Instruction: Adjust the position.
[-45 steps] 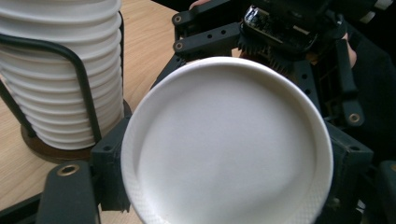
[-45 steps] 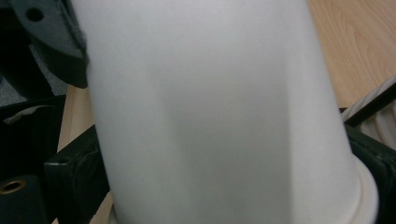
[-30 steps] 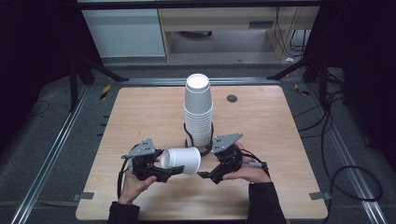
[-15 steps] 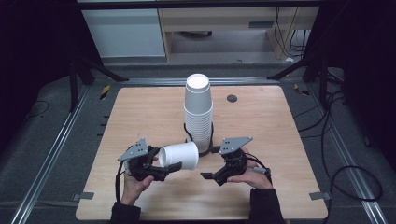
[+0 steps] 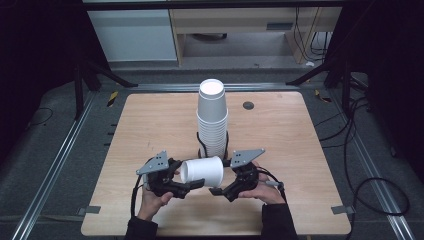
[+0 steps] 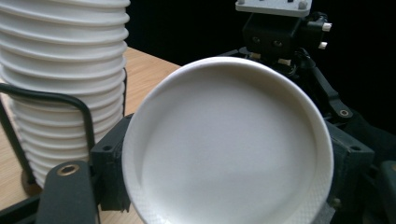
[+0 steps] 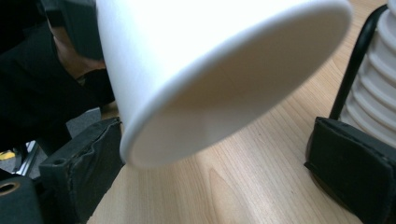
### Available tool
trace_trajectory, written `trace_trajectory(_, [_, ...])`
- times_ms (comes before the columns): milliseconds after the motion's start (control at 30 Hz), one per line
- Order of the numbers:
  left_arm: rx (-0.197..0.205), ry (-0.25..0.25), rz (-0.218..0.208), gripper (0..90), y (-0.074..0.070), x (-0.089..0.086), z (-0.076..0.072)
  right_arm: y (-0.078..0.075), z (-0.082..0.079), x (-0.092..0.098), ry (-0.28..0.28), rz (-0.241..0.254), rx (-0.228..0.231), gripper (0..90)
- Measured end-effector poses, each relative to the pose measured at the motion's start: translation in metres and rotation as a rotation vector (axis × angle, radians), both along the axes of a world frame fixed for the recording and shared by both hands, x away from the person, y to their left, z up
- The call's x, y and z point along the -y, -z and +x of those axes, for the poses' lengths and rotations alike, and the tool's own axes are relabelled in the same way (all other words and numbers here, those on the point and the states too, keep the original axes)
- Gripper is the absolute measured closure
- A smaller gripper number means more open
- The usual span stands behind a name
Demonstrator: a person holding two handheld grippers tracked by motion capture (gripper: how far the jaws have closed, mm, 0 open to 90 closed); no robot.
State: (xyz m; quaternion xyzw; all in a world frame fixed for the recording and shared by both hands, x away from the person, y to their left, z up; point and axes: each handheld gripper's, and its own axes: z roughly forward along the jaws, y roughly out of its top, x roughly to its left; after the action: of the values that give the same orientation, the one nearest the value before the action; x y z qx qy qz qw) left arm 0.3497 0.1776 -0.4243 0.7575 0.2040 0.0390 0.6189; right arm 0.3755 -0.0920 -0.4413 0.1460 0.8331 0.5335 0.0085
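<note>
While the single paper cup [image 5: 201, 171] lay on its side between the two grippers, we noted the left gripper [image 5: 186, 186] had its fingers [image 6: 112, 172] clamped on the cup near its base, one on each flank of the base disc in the left gripper view. We judged this grip was chosen to carry the cup clear of the counter [image 5: 295, 135], since no part of it appeared to rest on the wood.

The right gripper [image 5: 220, 190] sat at the cup's other end with its fingers [image 7: 81, 163] spread wide and touching nothing; the cup's open rim hung above and between them in the right gripper view. We read that as a released hold.

The cup's long axis ran roughly level, left to right across the counter, mouth toward the right gripper and closed base toward the left. It sat just in front of the tall cup stack [image 5: 212, 117], which stood upright in a black wire holder [image 5: 201, 142] at mid-counter.
</note>
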Motion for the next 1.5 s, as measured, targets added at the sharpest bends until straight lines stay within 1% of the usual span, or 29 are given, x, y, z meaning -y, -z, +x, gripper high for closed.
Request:
trace_trajectory(167, [-0.006,0.03,-0.012,21.2,0.0005,0.0025,-0.0011,-0.0004,0.0004,-0.002,-0.013,0.015,0.0,4.2])
trace_trajectory(300, [-0.009,0.048,-0.004,21.2,0.0011,0.0047,-0.0015,-0.0014,0.0,-0.0036,-0.034,0.024,0.0,3.8])
trace_trajectory(533, [-0.018,0.076,0.01,21.2,0.0022,0.0071,-0.0015,-0.0018,-0.0015,-0.0077,-0.07,0.02,0.005,5.0])
trace_trajectory(833, [-0.031,0.09,0.014,21.4,0.0021,0.0059,-0.0007,-0.0012,-0.0021,-0.0076,-0.086,0.014,0.004,7.5])
trace_trajectory(1233, [-0.044,0.099,0.01,20.3,0.0019,0.0055,0.0011,-0.0021,-0.0025,-0.0066,-0.085,0.016,0.004,8.5])
trace_trajectory(1500, [-0.038,0.1,0.019,20.1,-0.0013,0.0064,0.0008,-0.0031,-0.0028,-0.005,-0.085,0.014,0.008,8.6])
